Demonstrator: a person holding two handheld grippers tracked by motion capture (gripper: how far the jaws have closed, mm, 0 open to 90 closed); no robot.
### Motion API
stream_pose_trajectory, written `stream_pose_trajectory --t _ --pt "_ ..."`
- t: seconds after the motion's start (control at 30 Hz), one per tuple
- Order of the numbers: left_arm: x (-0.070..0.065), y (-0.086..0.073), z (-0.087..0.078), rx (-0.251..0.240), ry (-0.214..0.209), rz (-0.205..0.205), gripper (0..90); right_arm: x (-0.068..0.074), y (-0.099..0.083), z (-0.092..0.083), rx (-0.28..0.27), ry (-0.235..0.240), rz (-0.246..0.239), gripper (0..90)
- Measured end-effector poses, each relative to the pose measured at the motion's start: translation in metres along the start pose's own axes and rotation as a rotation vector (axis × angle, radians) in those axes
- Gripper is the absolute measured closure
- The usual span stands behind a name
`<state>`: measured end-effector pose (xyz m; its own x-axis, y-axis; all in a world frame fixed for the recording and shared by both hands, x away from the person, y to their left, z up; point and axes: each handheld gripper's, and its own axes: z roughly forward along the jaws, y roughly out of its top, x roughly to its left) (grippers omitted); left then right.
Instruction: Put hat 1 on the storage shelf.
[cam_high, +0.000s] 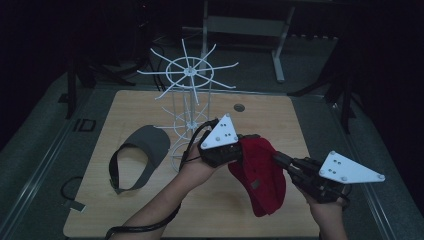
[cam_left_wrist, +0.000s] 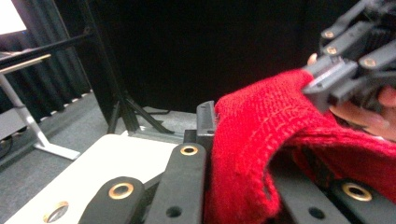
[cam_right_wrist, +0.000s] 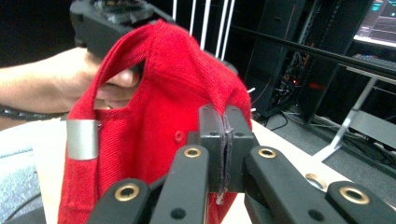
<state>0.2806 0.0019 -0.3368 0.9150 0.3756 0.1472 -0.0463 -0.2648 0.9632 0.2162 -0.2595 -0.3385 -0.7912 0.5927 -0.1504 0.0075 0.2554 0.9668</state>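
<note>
A red cap (cam_high: 261, 176) hangs in the air over the wooden table (cam_high: 125, 107), stretched between both grippers. My left gripper (cam_high: 241, 150) is shut on the cap's upper left edge, where the red fabric (cam_left_wrist: 261, 135) bunches between and over the jaws. My right gripper (cam_high: 278, 159) is shut on the cap's right edge, its pads (cam_right_wrist: 212, 140) pressed together on a thin fold of the red cap (cam_right_wrist: 159, 102). The cap's strap carries a silver buckle (cam_right_wrist: 83, 138). Across the cap I see the left gripper (cam_right_wrist: 112, 21) and, the other way, the right gripper (cam_left_wrist: 345, 70).
A white wire rack (cam_high: 189, 95) with radiating hooks stands at the table's middle back, just behind my left hand. A grey visor (cam_high: 142, 150) lies on the table's left half. A round grommet (cam_high: 239, 107) sits at the back right. Dark stands and desk legs surround the table.
</note>
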Motion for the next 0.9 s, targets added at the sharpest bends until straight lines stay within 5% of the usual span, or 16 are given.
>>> stream_pose_trajectory --t 0.13,0.23,0.33,0.53,0.9 --pt "-0.003 0.001 0.001 -0.001 0.0 0.017 84.6 -0.003 0.003 -0.004 -0.003 -0.021 0.02 88.9" --pt "-0.003 0.0 0.001 0.02 0.008 0.006 64.4 -0.004 0.004 -0.007 -0.01 -0.041 0.024 88.9" --pt "-0.002 -0.003 -0.001 0.028 0.023 -0.003 58.2 -0.007 0.005 -0.012 -0.018 -0.055 0.029 88.9" --pt "-0.006 -0.005 -0.007 0.021 0.069 0.014 51.9 -0.009 0.008 -0.012 -0.017 -0.084 0.032 88.9" --pt "-0.008 -0.017 -0.028 -0.012 0.13 -0.026 49.3 -0.01 0.008 -0.015 -0.038 -0.098 0.056 88.9"
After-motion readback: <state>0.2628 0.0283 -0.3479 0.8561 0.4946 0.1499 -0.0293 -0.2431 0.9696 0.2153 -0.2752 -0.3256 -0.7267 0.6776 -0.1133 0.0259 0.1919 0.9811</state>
